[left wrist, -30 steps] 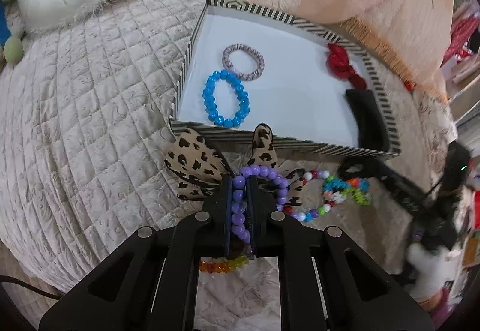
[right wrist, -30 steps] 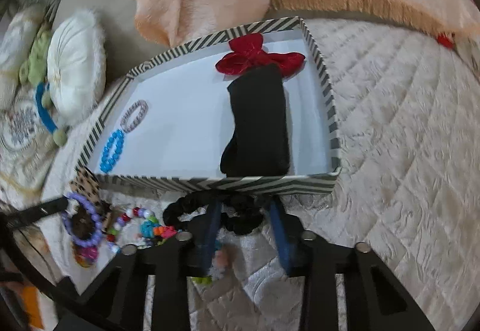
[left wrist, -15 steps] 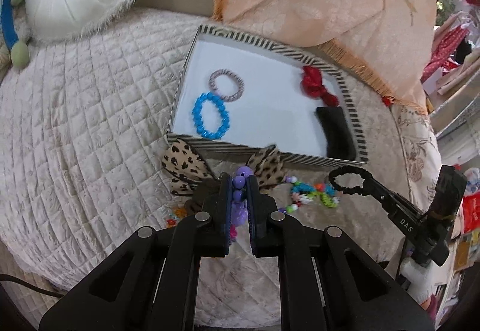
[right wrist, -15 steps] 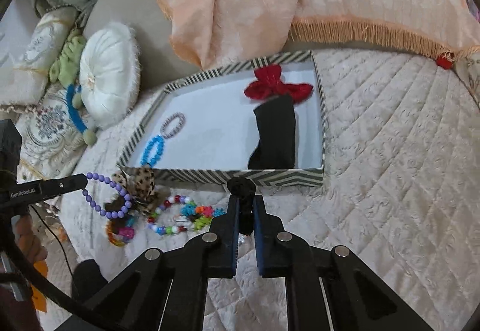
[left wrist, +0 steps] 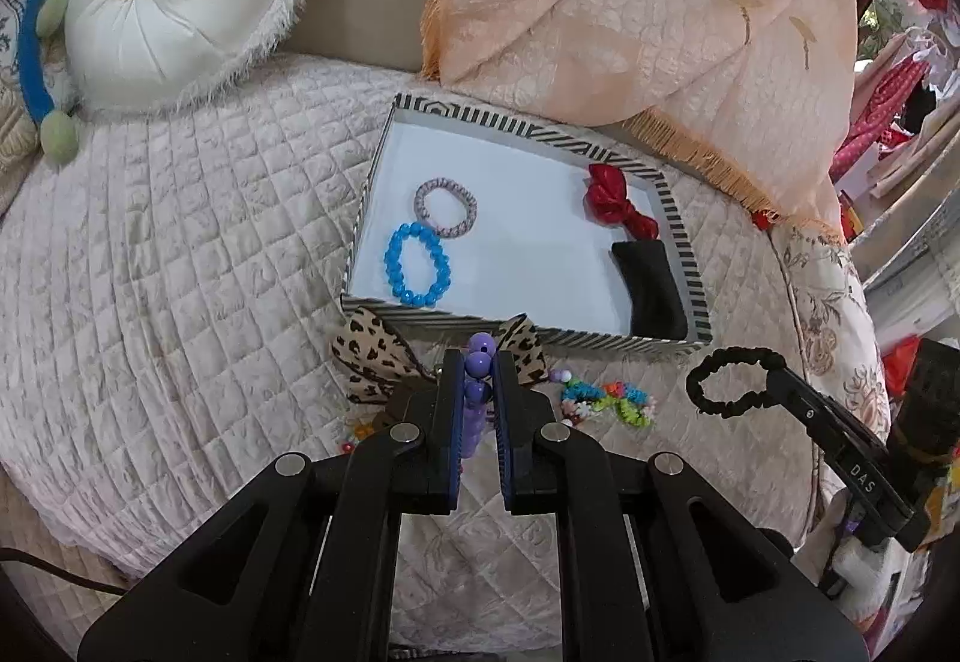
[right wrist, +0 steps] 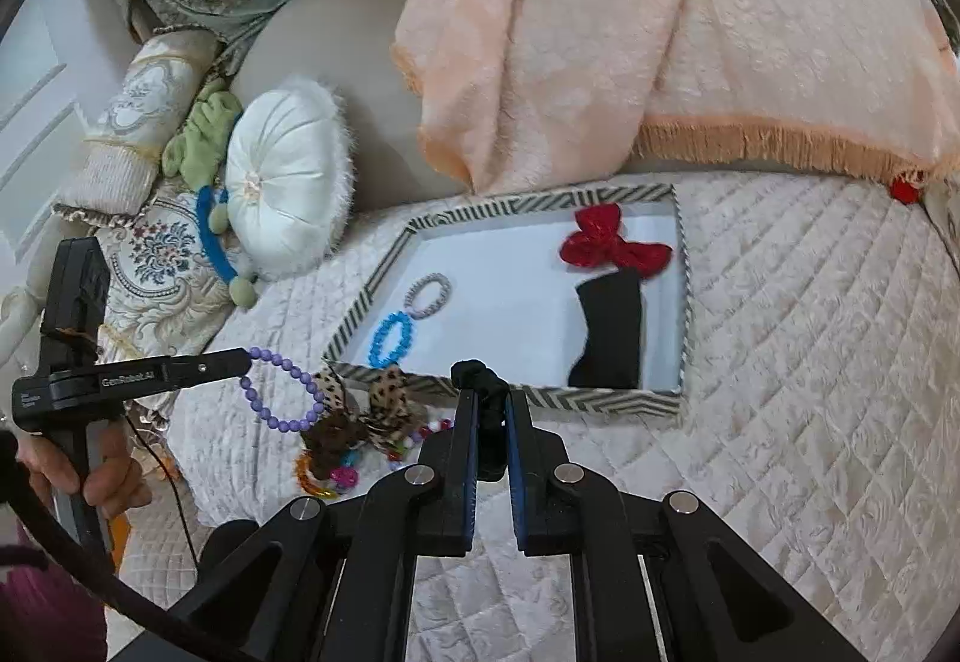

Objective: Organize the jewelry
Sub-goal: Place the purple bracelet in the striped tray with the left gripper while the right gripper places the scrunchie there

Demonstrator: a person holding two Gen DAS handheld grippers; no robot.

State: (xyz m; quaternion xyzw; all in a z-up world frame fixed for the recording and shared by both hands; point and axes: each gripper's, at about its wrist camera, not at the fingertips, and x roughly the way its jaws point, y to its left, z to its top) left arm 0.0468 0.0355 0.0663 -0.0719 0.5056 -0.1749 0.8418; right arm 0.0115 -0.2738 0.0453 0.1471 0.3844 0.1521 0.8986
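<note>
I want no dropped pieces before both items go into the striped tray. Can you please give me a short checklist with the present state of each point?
1. Left claw shut on the purple bead bracelet: ok.
2. Right claw shut on the black scrunchie: ok.
3. Both items lifted off the quilt: ok, each hangs free from its claw.
4. Free white floor in the tray: ok, the middle is bare between the blue bracelet and the black pouch.
5. Grip firm enough for the carry: cannot tell.
6. Loose pieces outside the tray: not ok, the leopard bow and colourful beads lie on the quilt.
</note>
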